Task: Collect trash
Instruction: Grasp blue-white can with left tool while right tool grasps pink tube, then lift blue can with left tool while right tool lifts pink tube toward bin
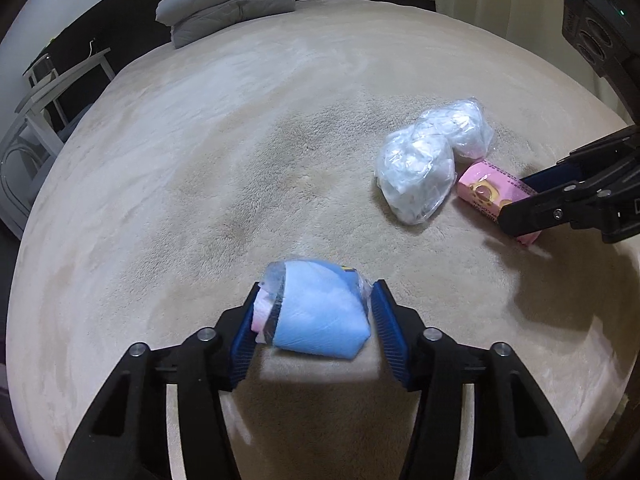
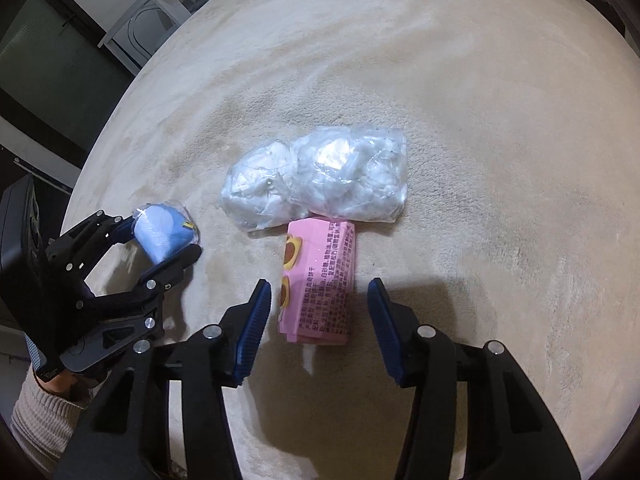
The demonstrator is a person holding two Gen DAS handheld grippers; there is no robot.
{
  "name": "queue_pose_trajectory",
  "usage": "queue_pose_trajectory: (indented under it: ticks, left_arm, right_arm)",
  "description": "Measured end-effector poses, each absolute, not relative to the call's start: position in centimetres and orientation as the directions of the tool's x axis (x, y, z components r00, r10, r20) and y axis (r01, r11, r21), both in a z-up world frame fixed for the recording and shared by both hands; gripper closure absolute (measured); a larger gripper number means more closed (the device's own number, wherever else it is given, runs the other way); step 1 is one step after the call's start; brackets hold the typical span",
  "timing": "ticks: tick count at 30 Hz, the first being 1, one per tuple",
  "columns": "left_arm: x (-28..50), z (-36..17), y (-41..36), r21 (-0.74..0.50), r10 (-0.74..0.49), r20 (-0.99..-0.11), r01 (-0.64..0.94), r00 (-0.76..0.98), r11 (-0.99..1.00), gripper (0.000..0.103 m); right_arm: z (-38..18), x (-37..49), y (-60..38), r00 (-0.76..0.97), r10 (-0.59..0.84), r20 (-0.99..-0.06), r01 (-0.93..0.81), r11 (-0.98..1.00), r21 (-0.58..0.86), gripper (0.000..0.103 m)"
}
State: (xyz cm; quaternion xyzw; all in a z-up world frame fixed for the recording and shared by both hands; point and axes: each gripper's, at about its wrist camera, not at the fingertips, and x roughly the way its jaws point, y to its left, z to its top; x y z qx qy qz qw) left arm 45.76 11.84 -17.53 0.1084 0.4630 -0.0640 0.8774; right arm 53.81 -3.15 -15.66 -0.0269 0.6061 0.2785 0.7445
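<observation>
Indoor light moderate, from overhead. Strong fisheye bending, dark vignette at corners. Beige plush bed cover (image 1: 280, 140) evenly lit; hard shadows on it beneath black two-finger grippers. Glare on crumpled clear plastic bag (image 2: 320, 176). Focus sharp centrally, softer at edges.

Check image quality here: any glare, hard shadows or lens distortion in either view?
Left wrist view: strong fisheye bend, the blanket bulging round, dark corners, shadow under the blue packet. Right wrist view: same bend, glare on the clear bag, shadow beside the pink packet.

The right gripper (image 2: 318, 312) straddles a pink packet (image 2: 320, 280), jaws apart, beside clear bags (image 2: 320, 178).
</observation>
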Motion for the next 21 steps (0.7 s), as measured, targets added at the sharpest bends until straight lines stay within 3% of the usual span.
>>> queue_pose_trajectory:
  ticks: [4,21]
  left_arm:
    - [45.8,-17.5,11.9,0.132,-0.018,-0.824,0.223,0.567,0.966,0.057]
    - [43.3,-14.3,12.4,0.036,-0.076,-0.805,0.176,0.588,0.984,0.058]
  right_arm:
    - [-15.9,53.6,-3.1,0.113,0.372,-0.921,-0.461,0.841,0.283,0.067]
    - [-11.3,49.8,-4.9,0.17,0.413,-0.894,-0.456,0.838,0.301,0.068]
